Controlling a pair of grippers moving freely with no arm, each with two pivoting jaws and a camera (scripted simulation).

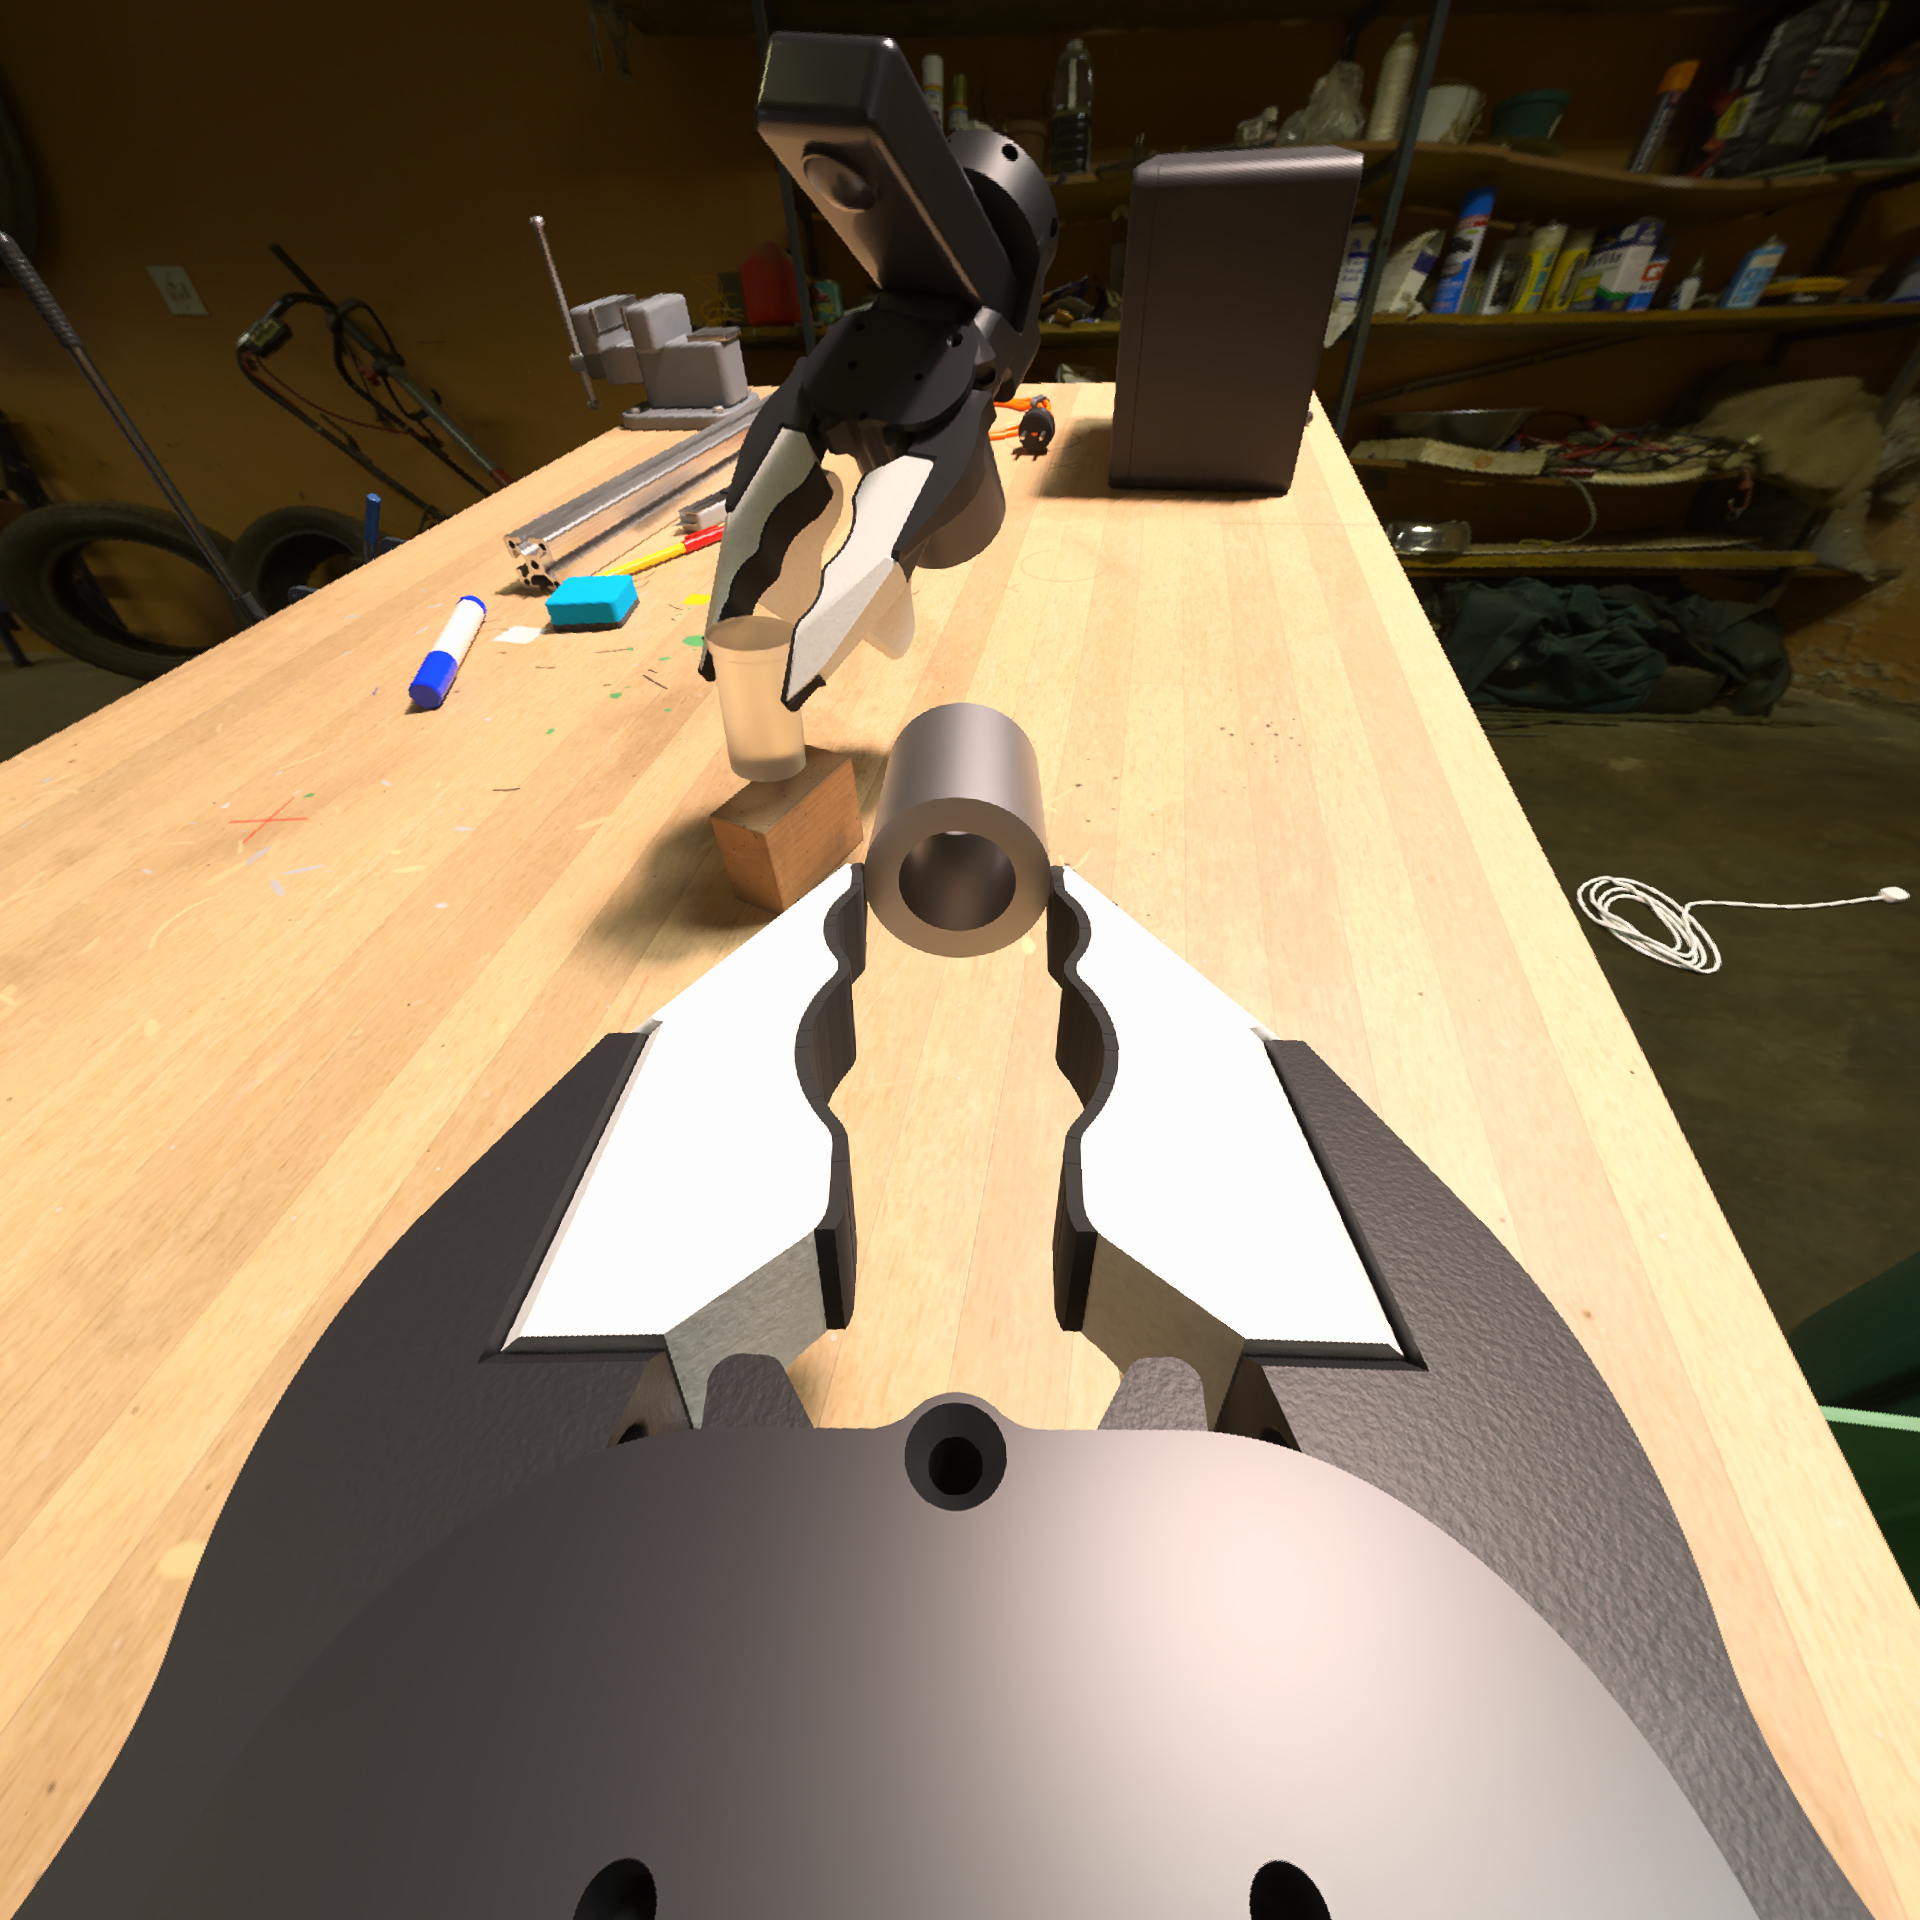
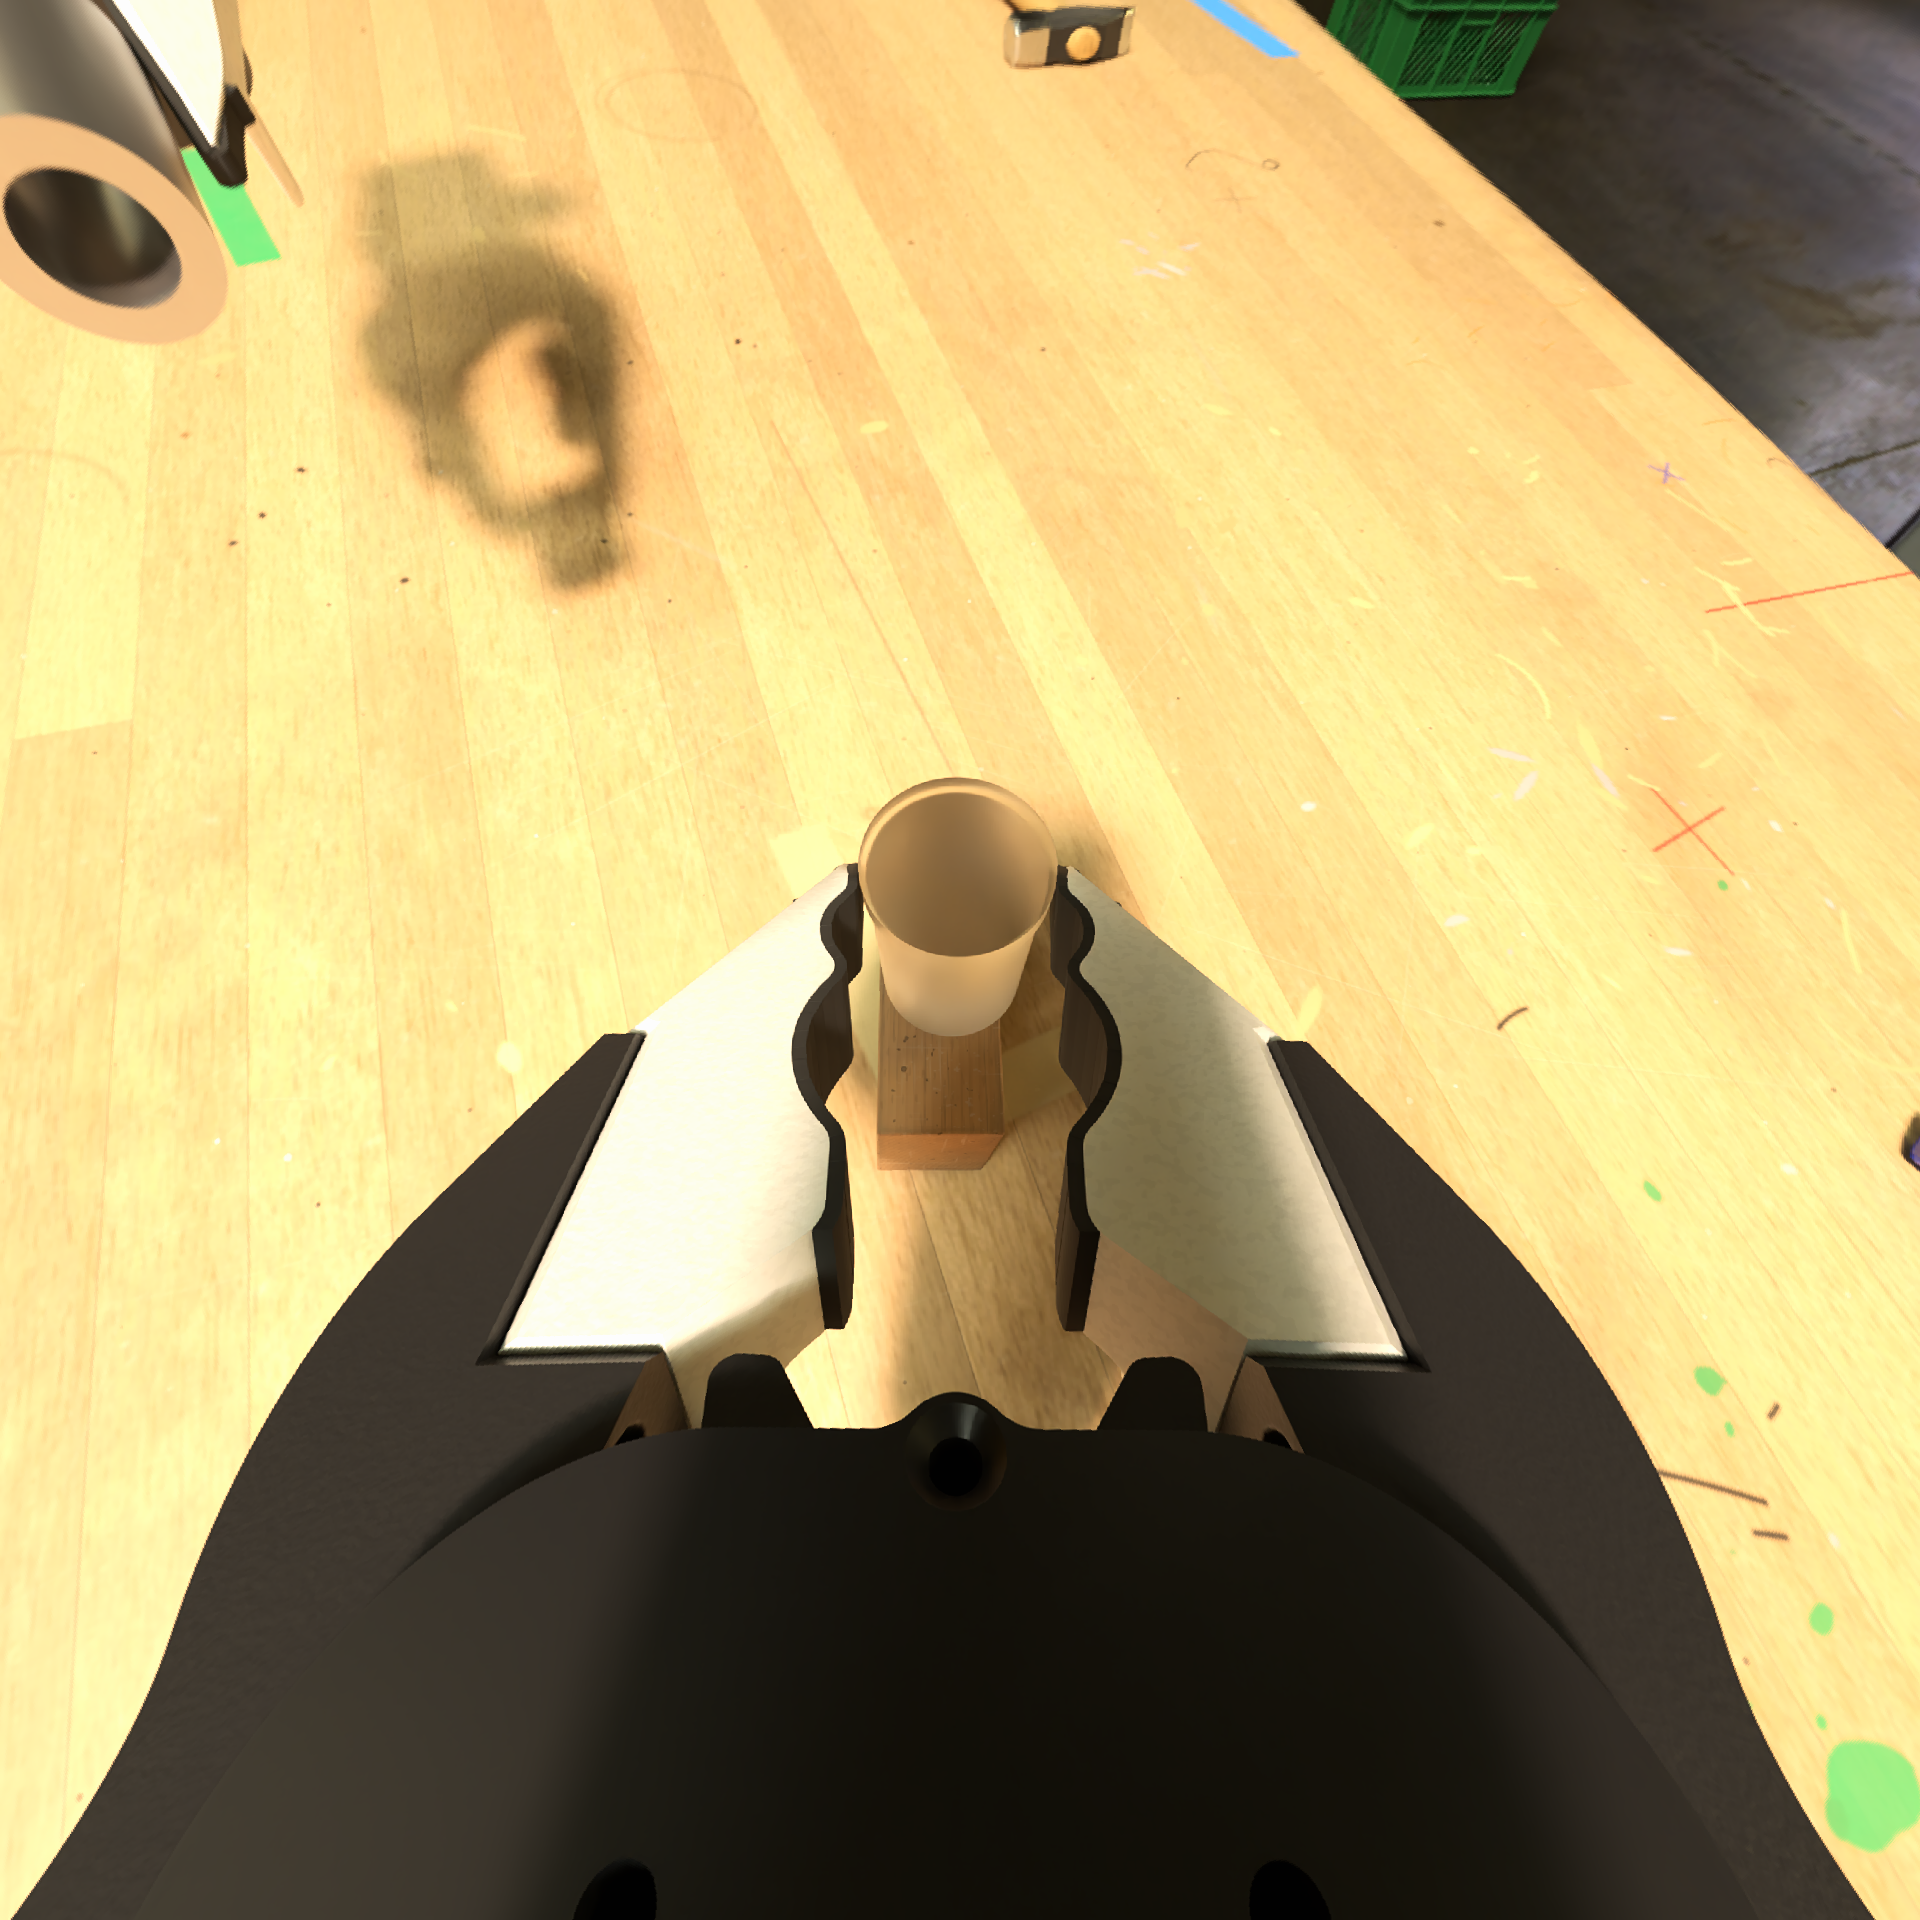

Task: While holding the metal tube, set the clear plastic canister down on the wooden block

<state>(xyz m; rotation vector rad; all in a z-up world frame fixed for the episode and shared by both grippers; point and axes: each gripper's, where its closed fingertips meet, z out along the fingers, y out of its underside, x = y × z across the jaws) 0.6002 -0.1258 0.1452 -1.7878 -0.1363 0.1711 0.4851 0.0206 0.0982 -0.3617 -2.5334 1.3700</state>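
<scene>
My left gripper (image 1: 956,896) is shut on the short grey metal tube (image 1: 958,831), held level above the workbench with its open end facing the camera. The tube also shows at the top left of the right wrist view (image 2: 99,223). My right gripper (image 2: 956,906) is shut on the clear plastic canister (image 2: 954,920), gripping it near the rim, upright and open end up. It also shows in the left wrist view (image 1: 761,707). The canister's base is at the top of the small wooden block (image 1: 792,836) (image 2: 935,1096). I cannot tell if it touches the block. The tube is just right of the block.
On the wooden workbench (image 1: 1195,831) stand a dark box (image 1: 1226,312) at the far right and a grey vise (image 1: 665,353), with aluminium bars (image 1: 623,499), a blue sponge (image 1: 592,601) and a marker (image 1: 447,649) at the left. A green crate (image 2: 1444,42) sits beyond the bench edge.
</scene>
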